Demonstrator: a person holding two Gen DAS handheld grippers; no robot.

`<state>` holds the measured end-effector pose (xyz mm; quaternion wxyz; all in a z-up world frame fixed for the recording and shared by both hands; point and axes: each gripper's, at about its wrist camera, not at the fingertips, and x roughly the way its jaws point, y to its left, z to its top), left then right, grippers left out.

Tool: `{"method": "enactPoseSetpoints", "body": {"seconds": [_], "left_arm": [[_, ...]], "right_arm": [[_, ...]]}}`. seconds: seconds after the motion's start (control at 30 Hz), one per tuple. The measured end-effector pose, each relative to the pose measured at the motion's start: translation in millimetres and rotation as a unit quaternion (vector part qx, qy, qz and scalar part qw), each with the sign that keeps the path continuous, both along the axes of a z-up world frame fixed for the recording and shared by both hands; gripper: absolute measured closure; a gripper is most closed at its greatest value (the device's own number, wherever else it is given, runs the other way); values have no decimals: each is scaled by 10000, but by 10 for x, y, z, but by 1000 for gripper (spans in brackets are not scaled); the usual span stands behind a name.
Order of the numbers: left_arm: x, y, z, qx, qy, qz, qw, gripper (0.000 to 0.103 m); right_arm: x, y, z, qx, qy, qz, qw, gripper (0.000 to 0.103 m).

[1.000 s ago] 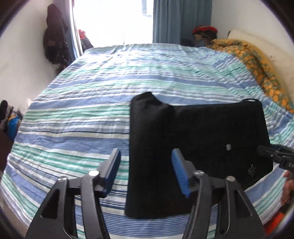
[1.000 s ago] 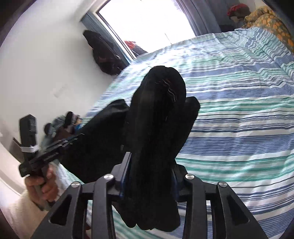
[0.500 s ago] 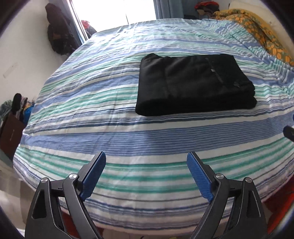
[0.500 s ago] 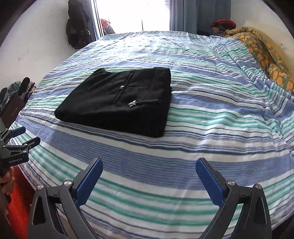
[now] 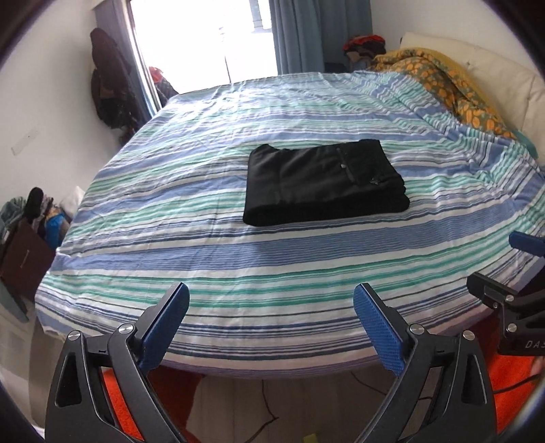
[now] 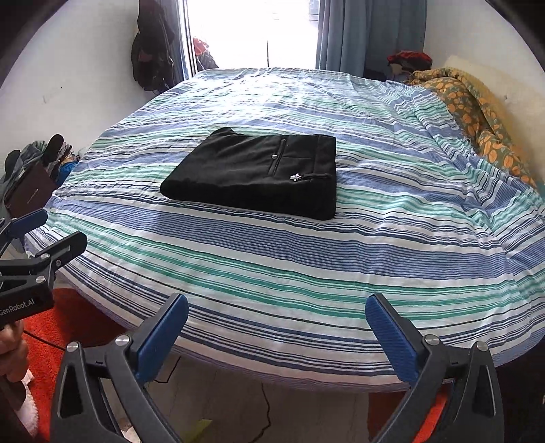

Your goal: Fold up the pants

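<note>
Hovering off the near edge of the bed, the left gripper [image 5: 270, 317] has its blue-padded fingers [image 5: 376, 329] spread wide with nothing between them. The right gripper [image 6: 276, 327] is spread just as wide and just as bare, its blue pads [image 6: 160, 335] over the near rim of the mattress.

Each tool shows in the other's view — the right one at the far right edge of the left wrist view, the left one at the left edge of the right wrist view, gripped by a hand [image 6: 10, 344].

Beyond both pairs of fingers lies the striped bedsheet [image 5: 238, 259], blue, green and white. The black pants [image 5: 323, 182] rest on it as a folded rectangle near the middle of the bed, well apart from both grippers, a small button [image 6: 274, 156] and a pocket seam facing up.

Far right, an orange-patterned blanket [image 6: 477, 112] is bunched along the sheet's edge. A bright window [image 6: 259, 27] with a blue curtain [image 6: 371, 34] stands at the far end, and an orange rug [image 5: 511, 378] shows on the floor by the near corners.
</note>
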<state>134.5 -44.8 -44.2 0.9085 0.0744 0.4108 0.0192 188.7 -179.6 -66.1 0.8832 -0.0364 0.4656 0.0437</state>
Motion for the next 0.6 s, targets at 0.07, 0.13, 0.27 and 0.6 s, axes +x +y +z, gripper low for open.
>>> {"method": "enactPoseSetpoints", "body": {"seconds": [0.07, 0.13, 0.27, 0.6], "left_arm": [[-49, 16, 44, -59, 66, 38, 10000, 5], [-79, 53, 77, -160, 179, 98, 9997, 5], [-140, 109, 33, -424, 514, -78, 9977, 1], [-253, 117, 81, 83, 576, 223, 9981, 0]], "right_arm": [[-60, 55, 104, -35, -12, 75, 10000, 0], [-109, 87, 188, 51, -7, 124, 9999, 0], [-151, 119, 239, 239, 204, 169, 9994, 0], [-300, 168, 360, 295, 328, 334, 9985, 0]]}}
